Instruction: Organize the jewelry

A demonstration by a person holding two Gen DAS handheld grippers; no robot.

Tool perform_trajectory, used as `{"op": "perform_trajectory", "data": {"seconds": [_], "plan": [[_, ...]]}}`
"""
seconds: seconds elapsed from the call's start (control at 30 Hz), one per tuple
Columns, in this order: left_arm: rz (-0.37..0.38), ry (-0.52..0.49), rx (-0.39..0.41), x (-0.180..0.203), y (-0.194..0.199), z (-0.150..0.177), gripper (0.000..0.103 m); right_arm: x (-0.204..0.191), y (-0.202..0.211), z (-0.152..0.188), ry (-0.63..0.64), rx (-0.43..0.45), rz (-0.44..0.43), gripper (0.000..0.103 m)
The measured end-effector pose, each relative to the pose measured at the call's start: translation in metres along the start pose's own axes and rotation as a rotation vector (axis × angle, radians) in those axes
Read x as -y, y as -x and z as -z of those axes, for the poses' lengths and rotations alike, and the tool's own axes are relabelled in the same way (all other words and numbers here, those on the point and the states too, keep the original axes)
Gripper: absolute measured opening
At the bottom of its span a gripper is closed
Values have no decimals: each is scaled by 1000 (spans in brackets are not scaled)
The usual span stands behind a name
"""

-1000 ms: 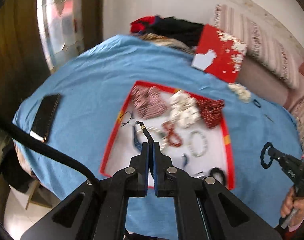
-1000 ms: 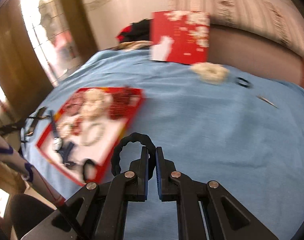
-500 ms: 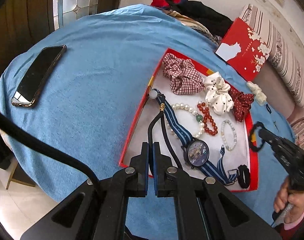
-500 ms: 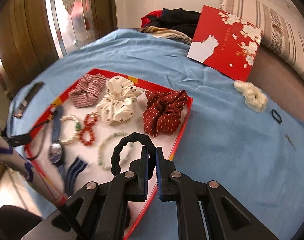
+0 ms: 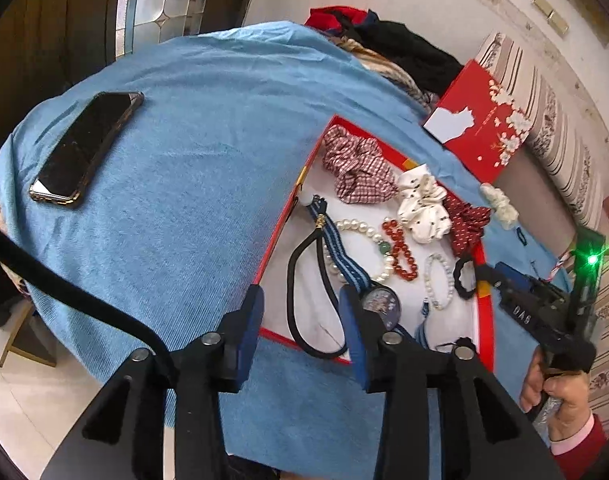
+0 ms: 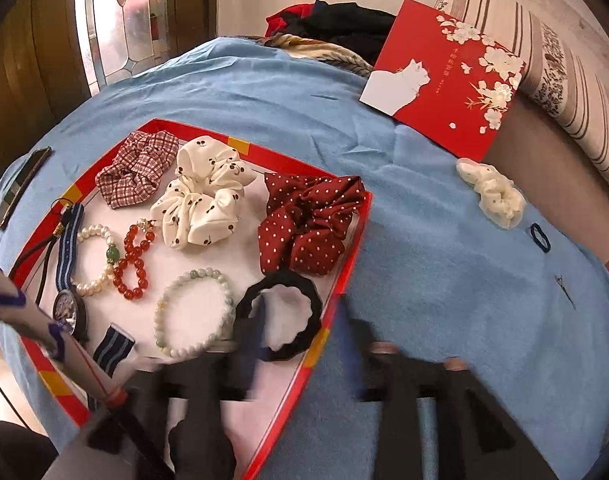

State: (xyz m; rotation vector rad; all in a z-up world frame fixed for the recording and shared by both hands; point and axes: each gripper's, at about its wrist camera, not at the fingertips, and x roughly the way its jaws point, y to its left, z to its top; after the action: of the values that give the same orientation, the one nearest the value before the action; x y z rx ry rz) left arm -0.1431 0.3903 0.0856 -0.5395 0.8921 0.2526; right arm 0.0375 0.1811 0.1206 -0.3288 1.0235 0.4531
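Both tools' jaws have just opened wide, leaving the wavy black hair tie (image 6: 282, 314) and black cord loop (image 5: 304, 292) lying free in the red tray (image 6: 340, 276).

We've got both grippers tilted steeply down. L gripper (image 5: 300, 312): jaws just opened, apart now. R gripper (image 6: 300, 320): jaws just opened too, blurred, apart. Our hand (image 5: 560, 396) in a red sleeve grips the R handle.

Our left gripper (image 5: 300, 312) just popped open over the tray's (image 5: 278, 224) near edge, black cord (image 5: 292, 276) loose between the jaws. Watch (image 5: 380, 304) and bracelets sit mid-tray, scrunchies along the far edge.
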Motion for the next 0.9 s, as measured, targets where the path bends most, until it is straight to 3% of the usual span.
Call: {"op": "perform_trajectory", "data": {"seconds": [0.3,0.43,0.6,0.8,0.9], "plan": [[-45,-24,111,18,55,15,55,18,30,21,-74,15,-44,58],[-74,-22,164,29,80,25,62,35,54,52,-128,9,-57,62],[-86,-36,172,47,93,38,65,59,75,98,-230,-22,-95,64],[-82,-47,177,75,102,66,68,76,103,141,-273,-18,-38,64],[-119,-56,198,94,105,83,68,81,116,153,-261,13,13,66]]}}
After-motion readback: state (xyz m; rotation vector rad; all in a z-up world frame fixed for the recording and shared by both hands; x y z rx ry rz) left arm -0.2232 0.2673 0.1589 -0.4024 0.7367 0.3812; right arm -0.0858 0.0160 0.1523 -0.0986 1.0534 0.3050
